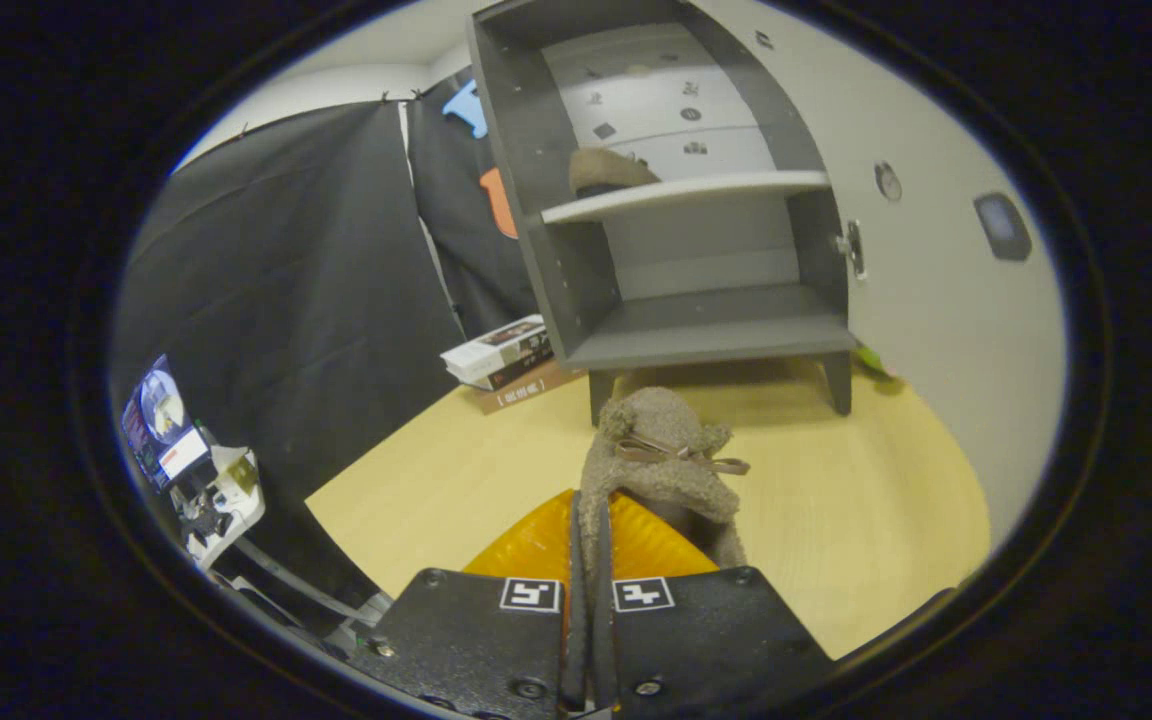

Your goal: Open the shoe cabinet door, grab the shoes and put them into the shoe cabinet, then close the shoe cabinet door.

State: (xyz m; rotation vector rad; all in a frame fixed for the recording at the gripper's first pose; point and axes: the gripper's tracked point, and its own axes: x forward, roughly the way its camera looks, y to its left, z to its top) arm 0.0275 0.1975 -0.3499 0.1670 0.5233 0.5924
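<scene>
My gripper (591,560) is shut on a fuzzy brown shoe (661,455) with a small bow, pinching its edge between both fingers and holding it above the wooden table (436,490). Beyond the shoe stands the dark grey shoe cabinet (676,330). Its door (936,250) is swung wide open to the right. A second brown shoe (604,170) lies on the cabinet's upper light shelf (716,190). The lower compartment holds nothing.
A stack of books (511,362) lies on the table just left of the cabinet. Black cloth walls the left side. Off the table's left corner, a small white stand (226,500) carries a screen and clutter. Something small and green (871,360) lies behind the cabinet's right leg.
</scene>
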